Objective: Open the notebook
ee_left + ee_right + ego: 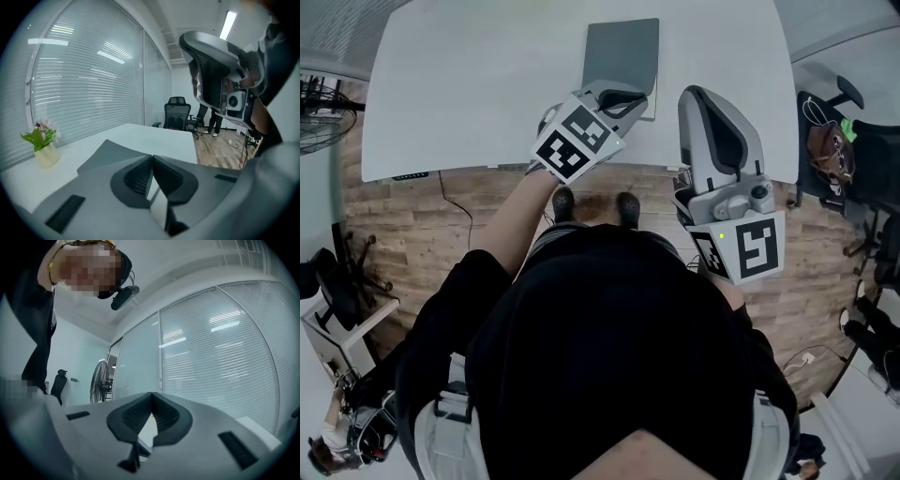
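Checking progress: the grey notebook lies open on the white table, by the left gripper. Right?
Not quite. The notebook is closed, only its grey cover showing, as the head view shows. It does lie on the white table, by the left gripper.

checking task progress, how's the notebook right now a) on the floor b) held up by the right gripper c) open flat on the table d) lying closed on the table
d: the grey notebook lies flat on the white table with its cover down.
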Demonstrator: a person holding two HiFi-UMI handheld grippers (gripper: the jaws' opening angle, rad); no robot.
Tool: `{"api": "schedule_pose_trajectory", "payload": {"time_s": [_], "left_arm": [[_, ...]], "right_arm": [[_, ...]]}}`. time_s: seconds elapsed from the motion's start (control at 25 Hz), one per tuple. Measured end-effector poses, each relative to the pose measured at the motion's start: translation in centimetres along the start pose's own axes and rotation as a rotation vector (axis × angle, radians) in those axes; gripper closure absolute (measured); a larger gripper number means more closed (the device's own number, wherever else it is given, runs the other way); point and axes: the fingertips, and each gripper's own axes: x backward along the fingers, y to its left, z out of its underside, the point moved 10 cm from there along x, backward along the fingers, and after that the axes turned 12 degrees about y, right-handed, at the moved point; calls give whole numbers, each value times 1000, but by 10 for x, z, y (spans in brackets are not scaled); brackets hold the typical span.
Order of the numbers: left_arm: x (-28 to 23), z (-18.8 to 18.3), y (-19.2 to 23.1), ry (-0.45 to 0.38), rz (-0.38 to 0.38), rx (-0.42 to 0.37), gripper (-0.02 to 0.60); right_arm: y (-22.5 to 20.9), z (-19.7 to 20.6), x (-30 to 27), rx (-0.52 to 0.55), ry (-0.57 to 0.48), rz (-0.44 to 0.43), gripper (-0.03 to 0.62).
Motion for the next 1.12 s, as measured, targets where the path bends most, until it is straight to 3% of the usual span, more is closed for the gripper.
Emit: {"api": "schedule_pose_trajectory", "payload": {"time_s": [0.56, 1.12], "left_arm": [[40, 8, 10, -95, -42, 48, 557], [66, 18, 22, -129, -66, 80, 558]], "right_arm": [[12, 1, -13, 24, 8, -2, 589], [27, -3, -26, 34, 4, -13, 589]]}}
